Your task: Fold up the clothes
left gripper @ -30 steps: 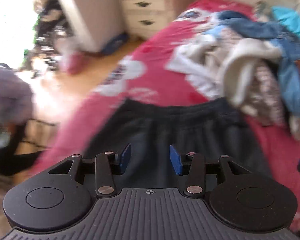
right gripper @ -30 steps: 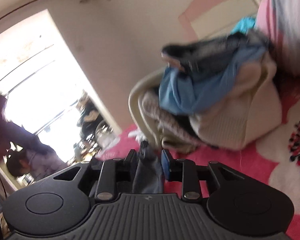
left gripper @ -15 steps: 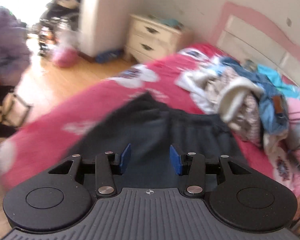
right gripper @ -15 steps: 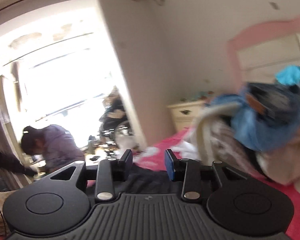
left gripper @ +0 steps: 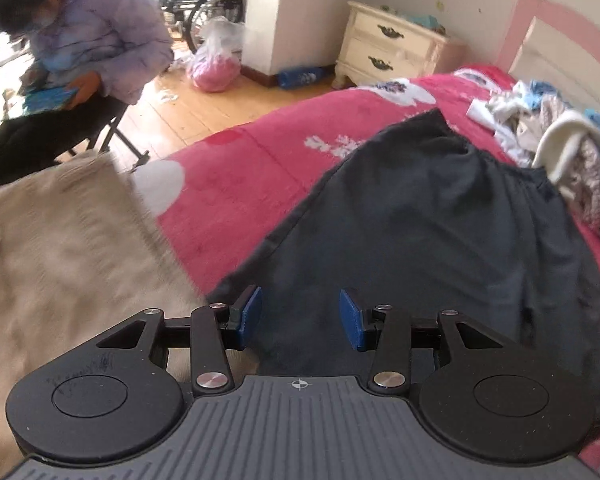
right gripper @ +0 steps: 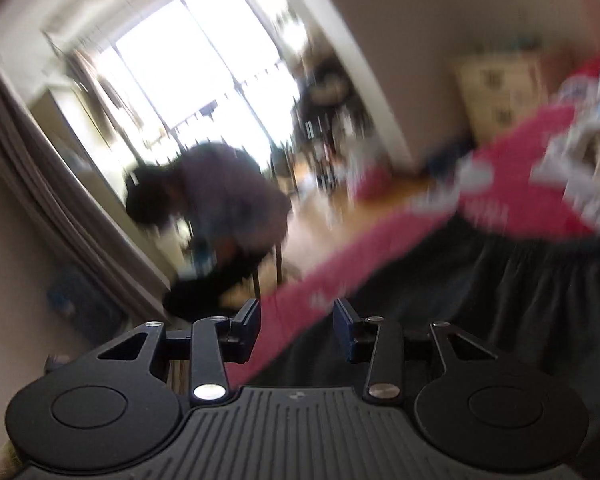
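Dark grey trousers (left gripper: 440, 216) lie spread on the red flowered bedspread (left gripper: 268, 160), waistband toward the headboard. My left gripper (left gripper: 300, 320) is open and empty, hovering above the trousers' lower part. A beige knitted garment (left gripper: 60, 248) lies blurred at the left, beside that gripper. In the blurred right wrist view my right gripper (right gripper: 297, 330) is open and empty over the bed's edge, with the dark trousers (right gripper: 520, 300) to its right.
A pile of mixed clothes (left gripper: 560, 140) sits at the far right of the bed. A cream nightstand (left gripper: 392, 48) stands by the wall. A person in a lilac jacket (left gripper: 88, 44) sits on a chair on the wooden floor, left of the bed.
My right gripper has let go of the dark cloth and swung left, away from the clothes pile. My left gripper has drawn back toward the foot of the bed; the beige garment has come into view.
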The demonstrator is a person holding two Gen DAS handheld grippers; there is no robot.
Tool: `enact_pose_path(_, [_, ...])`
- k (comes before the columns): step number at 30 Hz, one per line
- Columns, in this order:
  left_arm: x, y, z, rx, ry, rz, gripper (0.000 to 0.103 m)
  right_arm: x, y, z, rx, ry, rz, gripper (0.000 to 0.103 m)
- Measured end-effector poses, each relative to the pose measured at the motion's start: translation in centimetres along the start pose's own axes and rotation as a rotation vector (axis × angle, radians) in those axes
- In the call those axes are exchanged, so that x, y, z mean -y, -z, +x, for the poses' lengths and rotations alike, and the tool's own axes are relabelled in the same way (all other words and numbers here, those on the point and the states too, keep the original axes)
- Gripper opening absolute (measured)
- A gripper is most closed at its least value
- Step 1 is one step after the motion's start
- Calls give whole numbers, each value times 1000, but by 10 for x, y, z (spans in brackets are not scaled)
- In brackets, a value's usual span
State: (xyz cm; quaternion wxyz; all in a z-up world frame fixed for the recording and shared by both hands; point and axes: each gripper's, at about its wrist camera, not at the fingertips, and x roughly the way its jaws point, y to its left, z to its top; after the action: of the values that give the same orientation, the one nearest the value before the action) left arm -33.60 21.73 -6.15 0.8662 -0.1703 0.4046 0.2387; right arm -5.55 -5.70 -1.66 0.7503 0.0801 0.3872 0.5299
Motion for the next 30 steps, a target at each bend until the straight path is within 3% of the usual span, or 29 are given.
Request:
enact_pose_path(3, [5, -17, 29, -89, -84, 131, 43, 4, -2, 36, -94, 14, 60, 43])
enact_pose_path(6, [3, -29, 54, -183, -91, 235, 43, 1, -4, 53, -129, 19, 64, 45])
enact_pose_path(9, [-7, -37, 78, -286, -83, 248, 43, 2, -13, 68, -150, 53, 84, 52])
enact_pose_path(13, [-12, -39, 84, -330, -73, 216, 43, 16, -34, 106, -195, 128, 160, 54])
enact_pose_path(16, [-5, -34, 78, -305, -73, 248, 33, 28, -51, 146, -237, 192, 238, 55])
enact_pose_path(21, [11, -23, 67, -255, -67, 312, 1, 34, -68, 215, -307, 290, 272, 55])
enact_pose_path(25, [20, -17, 39, -155, -19, 331, 0, 39, -66, 254, -390, 353, 298, 55])
enact_pose_path(30, [33, -7, -3, 4, 124, 373, 0, 46, -57, 279, -463, 388, 335, 52])
